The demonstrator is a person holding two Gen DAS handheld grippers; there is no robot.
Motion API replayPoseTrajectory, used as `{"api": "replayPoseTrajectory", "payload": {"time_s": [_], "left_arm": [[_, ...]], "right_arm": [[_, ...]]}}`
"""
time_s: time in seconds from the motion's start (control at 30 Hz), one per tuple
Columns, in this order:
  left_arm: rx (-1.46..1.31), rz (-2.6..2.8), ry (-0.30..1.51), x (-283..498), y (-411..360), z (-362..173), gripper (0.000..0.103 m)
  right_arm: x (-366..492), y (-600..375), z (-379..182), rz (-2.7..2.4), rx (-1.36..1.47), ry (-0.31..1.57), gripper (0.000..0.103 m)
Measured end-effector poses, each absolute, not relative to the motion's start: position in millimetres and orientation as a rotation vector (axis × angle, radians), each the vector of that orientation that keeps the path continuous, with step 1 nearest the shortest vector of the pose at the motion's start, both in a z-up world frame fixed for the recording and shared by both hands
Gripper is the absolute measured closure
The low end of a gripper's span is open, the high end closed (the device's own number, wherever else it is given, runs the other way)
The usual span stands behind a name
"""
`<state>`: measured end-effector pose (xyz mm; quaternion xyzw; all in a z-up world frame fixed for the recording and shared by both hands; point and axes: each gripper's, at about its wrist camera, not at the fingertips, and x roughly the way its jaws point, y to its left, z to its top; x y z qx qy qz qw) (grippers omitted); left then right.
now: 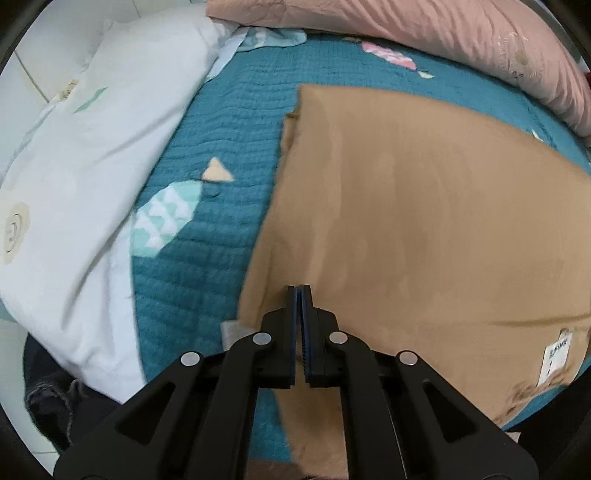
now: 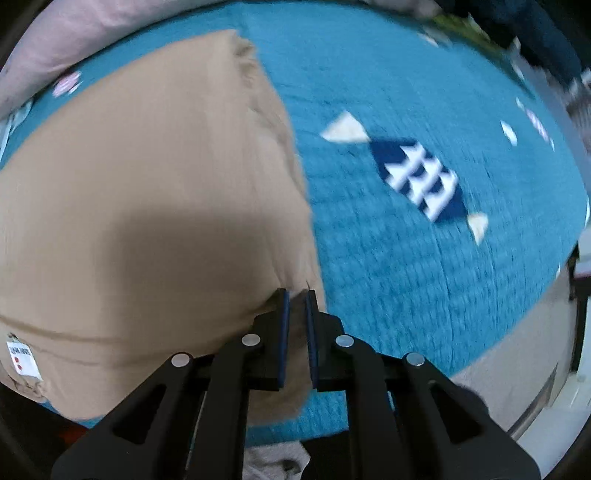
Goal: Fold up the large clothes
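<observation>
Tan garment (image 1: 424, 229) lies spread flat on the teal quilt (image 1: 229, 122), a white label (image 1: 556, 356) at its near edge. Left gripper (image 1: 300, 291) points steeply down over the near left edge, fingers pressed together with cloth between them. Right gripper (image 2: 295, 295) points straight down at the near right edge, pads clamped on a bunched fold. A white pillow (image 1: 74, 177) and a pink pillow (image 1: 424, 33) border the quilt.
</observation>
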<state>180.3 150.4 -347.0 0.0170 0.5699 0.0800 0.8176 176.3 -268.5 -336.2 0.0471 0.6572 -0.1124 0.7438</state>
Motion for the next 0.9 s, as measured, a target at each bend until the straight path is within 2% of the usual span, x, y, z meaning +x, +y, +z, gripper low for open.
{"api": "replayPoseTrajectory", "payload": {"time_s": [0.2, 0.3, 0.4, 0.63, 0.9], "left_arm": [[-0.01, 0.143, 1.127, 183.8, 151.7, -299.7, 0.098], [-0.058, 0.066, 1.065, 205.5, 133.7, -281.5, 0.098], [-0.116, -0.017, 1.021, 227.9, 103.9, -281.2, 0.098], [-0.202, -0.124, 0.85, 276.0, 49.7, -320.0, 0.098], [-0.266, -0.09, 0.844, 312.5, 57.4, -372.4, 0.1]], "right_arm": [[179.4, -270.7, -279.5, -0.254, 0.203, 1.296, 0.093], [202.5, -241.8, -248.2, -0.154, 0.244, 1.175, 0.092], [227.3, -198.4, -243.1, -0.062, 0.238, 1.112, 0.092], [283.6, -117.3, -264.6, 0.095, 0.202, 0.859, 0.092], [321.1, -100.8, -342.0, 0.165, 0.206, 0.904, 0.096]]}}
